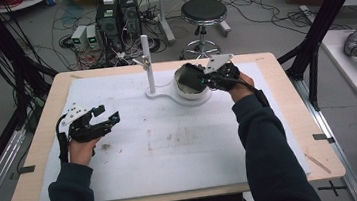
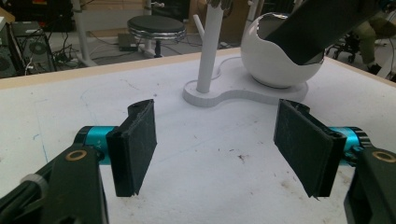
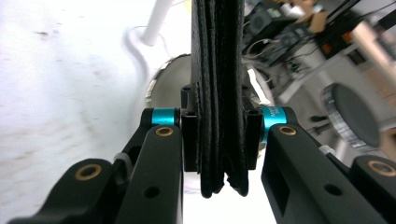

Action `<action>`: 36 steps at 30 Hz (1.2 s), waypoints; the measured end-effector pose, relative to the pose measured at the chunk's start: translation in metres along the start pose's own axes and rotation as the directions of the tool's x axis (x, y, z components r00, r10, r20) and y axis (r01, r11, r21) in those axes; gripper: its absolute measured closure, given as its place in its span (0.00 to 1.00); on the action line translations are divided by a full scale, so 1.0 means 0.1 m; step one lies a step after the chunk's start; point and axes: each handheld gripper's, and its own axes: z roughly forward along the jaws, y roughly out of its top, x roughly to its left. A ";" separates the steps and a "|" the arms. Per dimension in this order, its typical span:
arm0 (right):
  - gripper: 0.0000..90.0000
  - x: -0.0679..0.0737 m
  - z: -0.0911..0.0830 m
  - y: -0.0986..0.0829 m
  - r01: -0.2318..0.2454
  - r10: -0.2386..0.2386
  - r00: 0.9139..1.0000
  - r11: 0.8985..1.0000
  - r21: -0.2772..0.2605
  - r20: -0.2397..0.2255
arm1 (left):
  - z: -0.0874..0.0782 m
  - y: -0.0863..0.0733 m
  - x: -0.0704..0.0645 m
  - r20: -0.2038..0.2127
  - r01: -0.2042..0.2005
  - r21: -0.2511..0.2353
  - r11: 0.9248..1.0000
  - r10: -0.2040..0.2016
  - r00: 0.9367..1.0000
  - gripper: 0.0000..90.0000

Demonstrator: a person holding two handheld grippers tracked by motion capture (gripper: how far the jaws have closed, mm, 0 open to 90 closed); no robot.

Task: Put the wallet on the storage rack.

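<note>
My right gripper (image 1: pixel 203 79) is shut on a black folded leather wallet (image 1: pixel 190 76). It holds the wallet slanting into the mouth of a white bowl (image 1: pixel 184 94), which sits on a white base with an upright white post (image 1: pixel 148 63). In the right gripper view the wallet (image 3: pixel 217 56) stands edge-on between the jaws of my right gripper (image 3: pixel 218 140), above the bowl (image 3: pixel 158 84). My left gripper (image 1: pixel 109 114) rests open over the left of the mat. In the left gripper view nothing lies between the pads of my left gripper (image 2: pixel 224 149); the bowl (image 2: pixel 275 65), wallet (image 2: pixel 313 28) and post (image 2: pixel 208 51) lie beyond.
A white mat (image 1: pixel 172 151) with small dark specks covers most of the wooden table (image 1: pixel 45 144). Beyond the far edge stand a black stool (image 1: pixel 202 12) and computer boxes (image 1: pixel 117 16) among cables. Black frame posts (image 1: pixel 319 25) rise at the right.
</note>
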 end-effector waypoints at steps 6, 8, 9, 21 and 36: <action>0.85 -0.08 -0.03 0.14 0.190 -0.190 0.981 0.982 0.010 0.037 | 0.00 0.00 0.01 0.001 0.009 -0.003 1.000 -0.009 1.000 0.33; 0.85 -0.08 -0.01 0.16 0.234 -0.235 0.972 0.972 0.032 0.024 | 0.00 0.00 0.01 0.002 0.009 -0.004 1.000 -0.009 1.000 0.33; 0.85 -0.07 0.00 0.15 0.250 -0.250 0.968 0.967 0.043 0.007 | 0.00 0.00 0.01 0.000 0.007 -0.005 1.000 -0.007 1.000 0.33; 0.74 0.06 0.11 -0.03 0.075 -0.074 0.990 0.997 0.004 -0.118 | -0.01 0.00 0.01 0.000 0.010 -0.008 1.000 -0.010 1.000 0.33; 0.51 0.16 0.01 -0.03 -0.123 0.111 0.968 0.992 -0.038 -0.224 | -0.01 0.00 0.00 0.001 0.007 -0.005 1.000 -0.007 1.000 0.33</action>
